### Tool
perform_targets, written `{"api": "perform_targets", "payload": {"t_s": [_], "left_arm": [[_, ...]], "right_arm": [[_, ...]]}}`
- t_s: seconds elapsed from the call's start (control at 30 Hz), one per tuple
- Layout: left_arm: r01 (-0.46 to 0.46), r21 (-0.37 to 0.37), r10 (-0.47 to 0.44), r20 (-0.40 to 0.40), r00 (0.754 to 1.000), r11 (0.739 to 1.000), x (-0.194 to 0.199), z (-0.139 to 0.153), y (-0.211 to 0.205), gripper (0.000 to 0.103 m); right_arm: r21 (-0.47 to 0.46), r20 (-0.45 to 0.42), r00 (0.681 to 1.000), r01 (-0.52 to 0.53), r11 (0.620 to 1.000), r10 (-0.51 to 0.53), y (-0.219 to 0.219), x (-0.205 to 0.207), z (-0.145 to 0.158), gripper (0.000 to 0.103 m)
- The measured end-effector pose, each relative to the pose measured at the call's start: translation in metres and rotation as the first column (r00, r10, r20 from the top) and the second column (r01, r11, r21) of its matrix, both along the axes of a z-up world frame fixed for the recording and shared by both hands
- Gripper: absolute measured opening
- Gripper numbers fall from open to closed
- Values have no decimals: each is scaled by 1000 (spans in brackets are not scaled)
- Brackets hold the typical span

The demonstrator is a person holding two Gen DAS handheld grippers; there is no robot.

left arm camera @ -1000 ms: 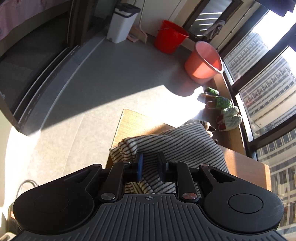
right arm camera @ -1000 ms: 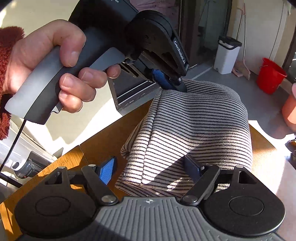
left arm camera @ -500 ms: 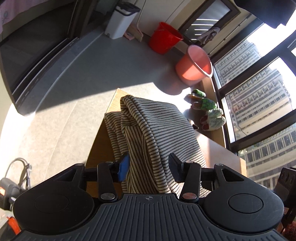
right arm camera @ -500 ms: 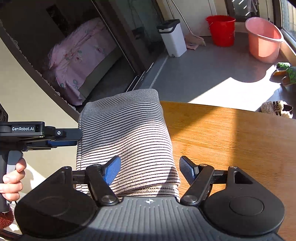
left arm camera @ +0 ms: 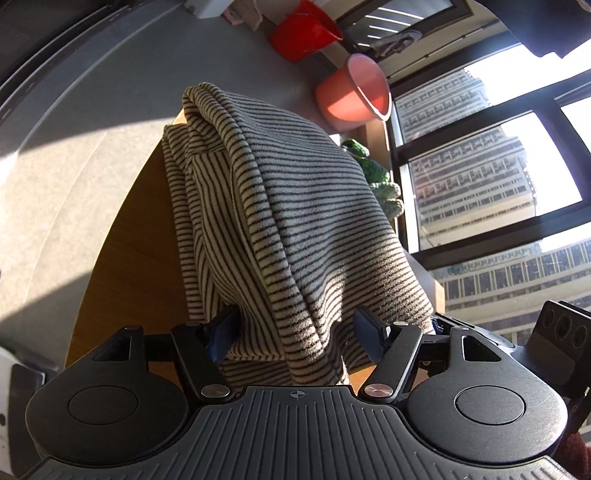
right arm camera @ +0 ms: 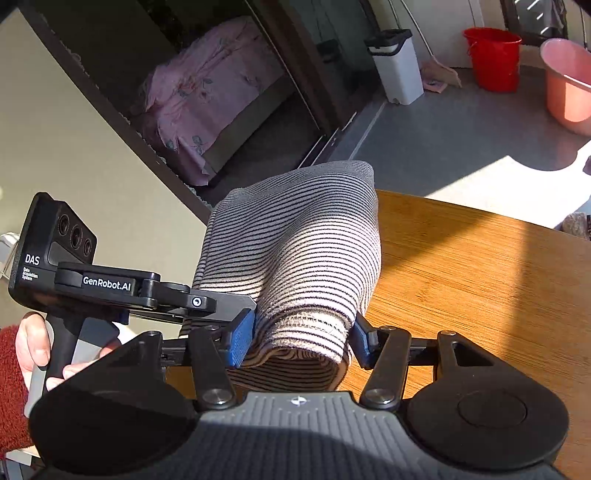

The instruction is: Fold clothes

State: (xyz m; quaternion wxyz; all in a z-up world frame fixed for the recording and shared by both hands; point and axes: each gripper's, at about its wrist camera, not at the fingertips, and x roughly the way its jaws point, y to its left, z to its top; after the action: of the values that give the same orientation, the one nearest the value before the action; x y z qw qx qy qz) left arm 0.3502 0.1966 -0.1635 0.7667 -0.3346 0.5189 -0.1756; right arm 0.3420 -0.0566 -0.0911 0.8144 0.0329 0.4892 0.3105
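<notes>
A folded grey-and-black striped garment [left arm camera: 288, 221] lies bundled on the wooden table [left arm camera: 129, 236]. My left gripper [left arm camera: 295, 334] has its jaws wide apart on either side of the near end of the bundle. The garment also shows in the right wrist view [right arm camera: 299, 266]. My right gripper [right arm camera: 301, 341] has its blue pads on both sides of a rolled end, spread about as wide as the roll. The left gripper body [right arm camera: 110, 284] comes in from the left at the same end of the garment.
The table [right arm camera: 480, 280] stretches to the right. On the floor beyond stand a pink basin [left arm camera: 354, 92], a red bucket [left arm camera: 303, 33] and a white bin [right arm camera: 397, 66]. Green knitted slippers [left arm camera: 380, 184] lie by the window. A bed with a pink cover [right arm camera: 192, 99] is at the back left.
My left gripper opened off the garment and moved to the bundle's near end. My right gripper swung round to the same end and now straddles the roll. The garment is folded more compactly.
</notes>
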Motion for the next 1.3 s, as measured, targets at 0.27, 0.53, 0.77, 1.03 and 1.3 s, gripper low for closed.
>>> {"api": "perform_targets", "payload": {"t_s": [0.27, 0.53, 0.77, 1.03, 1.3], "left_arm": [[-89, 116, 86, 26, 996, 989, -23, 20, 32, 67], [-31, 230, 34, -10, 999, 973, -28, 8, 29, 35], [9, 223, -4, -25, 1000, 975, -28, 0, 23, 25], [90, 210, -90, -13, 996, 974, -25, -10, 6, 25], [125, 214, -135, 33, 990, 969, -31, -13, 10, 25]], "right_arm": [[-200, 116, 992, -25, 980, 49, 12, -26, -12, 69], [-335, 372, 855, -239, 912, 361, 62, -95, 11, 75], [-346, 342, 870, -234, 909, 355, 86, -76, -6, 12], [234, 48, 998, -52, 971, 41, 33, -24, 47, 11], [376, -292, 956, 103, 921, 13, 50, 3, -31, 12]]}}
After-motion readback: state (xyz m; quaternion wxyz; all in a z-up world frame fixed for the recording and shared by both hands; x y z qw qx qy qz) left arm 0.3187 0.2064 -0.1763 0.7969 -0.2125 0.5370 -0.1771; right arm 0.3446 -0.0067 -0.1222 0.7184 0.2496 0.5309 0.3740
